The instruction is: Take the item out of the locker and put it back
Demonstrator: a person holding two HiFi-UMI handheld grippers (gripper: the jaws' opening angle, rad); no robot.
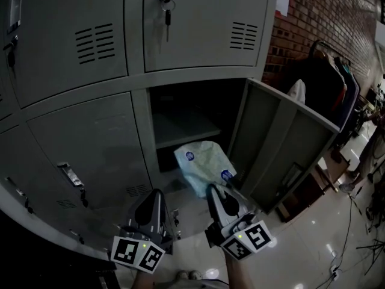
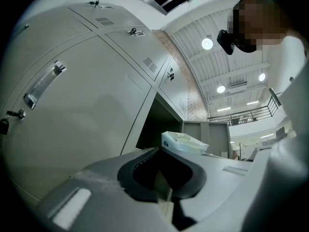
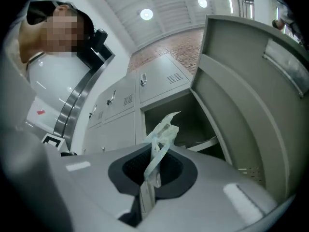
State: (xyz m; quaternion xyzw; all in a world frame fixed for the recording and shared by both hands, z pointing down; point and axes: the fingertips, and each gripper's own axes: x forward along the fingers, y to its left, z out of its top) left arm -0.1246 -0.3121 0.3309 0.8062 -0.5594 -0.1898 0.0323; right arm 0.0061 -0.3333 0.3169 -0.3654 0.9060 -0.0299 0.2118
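Observation:
A pale plastic bag (image 1: 204, 161) with blue print hangs in front of the open locker compartment (image 1: 186, 104), just outside its lower opening. My right gripper (image 1: 212, 189) is shut on the bag's near edge. In the right gripper view a crumpled strip of the bag (image 3: 161, 137) rises from between the closed jaws of that gripper (image 3: 148, 180). My left gripper (image 1: 157, 192) is to the left of it, before the closed lower-left locker door, jaws together and holding nothing. The left gripper view shows the bag (image 2: 184, 141) past its tip (image 2: 166, 180).
The locker's door (image 1: 283, 140) swings out to the right, close to my right gripper. A shelf (image 1: 183, 128) crosses the compartment. Keys (image 1: 166, 8) hang in the locker above. A rack of clothes (image 1: 331, 80) and floor cables (image 1: 352, 221) are at the right.

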